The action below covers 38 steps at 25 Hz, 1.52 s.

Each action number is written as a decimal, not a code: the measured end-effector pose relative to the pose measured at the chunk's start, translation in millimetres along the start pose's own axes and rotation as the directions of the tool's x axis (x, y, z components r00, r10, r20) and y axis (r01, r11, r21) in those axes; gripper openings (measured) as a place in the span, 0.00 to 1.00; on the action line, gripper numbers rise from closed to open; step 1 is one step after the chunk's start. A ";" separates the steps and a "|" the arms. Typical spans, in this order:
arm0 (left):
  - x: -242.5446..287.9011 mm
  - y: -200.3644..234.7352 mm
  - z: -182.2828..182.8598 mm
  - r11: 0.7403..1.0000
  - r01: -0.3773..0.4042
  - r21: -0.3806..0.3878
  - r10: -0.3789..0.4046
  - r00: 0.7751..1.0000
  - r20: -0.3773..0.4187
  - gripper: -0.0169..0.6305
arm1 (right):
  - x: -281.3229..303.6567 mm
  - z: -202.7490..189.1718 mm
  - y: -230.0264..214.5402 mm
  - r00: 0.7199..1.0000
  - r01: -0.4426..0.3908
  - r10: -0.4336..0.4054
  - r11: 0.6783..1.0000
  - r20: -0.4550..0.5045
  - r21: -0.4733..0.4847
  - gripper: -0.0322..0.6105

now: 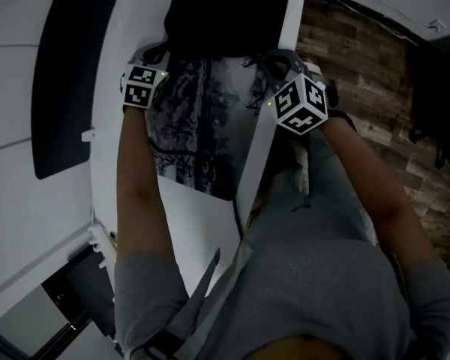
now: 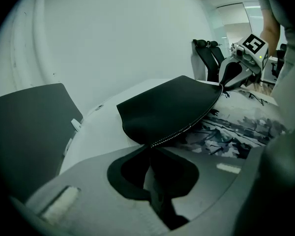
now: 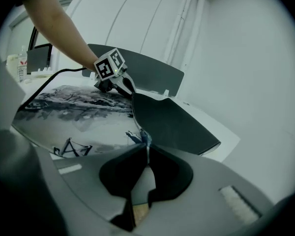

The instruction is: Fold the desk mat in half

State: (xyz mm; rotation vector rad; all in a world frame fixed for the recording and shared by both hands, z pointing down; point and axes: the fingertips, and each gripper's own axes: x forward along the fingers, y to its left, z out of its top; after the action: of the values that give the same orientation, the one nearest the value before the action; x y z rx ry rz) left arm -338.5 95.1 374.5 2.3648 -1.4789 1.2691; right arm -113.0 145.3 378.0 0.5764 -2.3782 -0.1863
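Printed grey-and-black fabric desk mat (image 1: 199,133) lies on the white table (image 1: 206,227). At the table's far side it is turned over, black rubber underside (image 1: 225,21) facing up.

Left hand-held gripper (image 2: 150,145) is clamped on one stitched corner, right hand-held gripper (image 3: 146,147) on the other. Pinching both corners keeps the lifted edge taut and square.

Judgement: fold about midway; the lifted edge is not yet laid on the edge at the table's near side.

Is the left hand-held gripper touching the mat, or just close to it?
Touching. The left gripper view shows the left hand-held gripper with its jaws pinched together on the stitched edge of the desk mat.
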 end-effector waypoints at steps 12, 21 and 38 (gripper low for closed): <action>-39.1 -20.0 -32.6 0.997 -0.002 0.072 0.004 1.000 -0.028 0.05 | -13.7 3.1 51.2 0.999 -0.018 0.017 0.999 -0.049 -0.028 0.08; -71.1 -34.0 -54.9 0.997 -0.009 0.075 0.010 1.000 -0.011 0.05 | -27.8 6.1 89.4 0.996 -0.070 0.065 0.994 -0.065 -0.083 0.08; -131.1 -68.9 -97.2 0.998 -0.014 0.069 0.015 1.000 -0.014 0.05 | -62.6 10.4 166.6 0.972 -0.231 0.224 0.968 -0.070 -0.096 0.08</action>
State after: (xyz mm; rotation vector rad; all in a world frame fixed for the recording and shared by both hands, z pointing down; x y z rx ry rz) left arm -368.6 269.6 372.9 2.3860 -1.4743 1.3583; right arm -136.6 322.0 380.0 0.2534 -2.3400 -0.1864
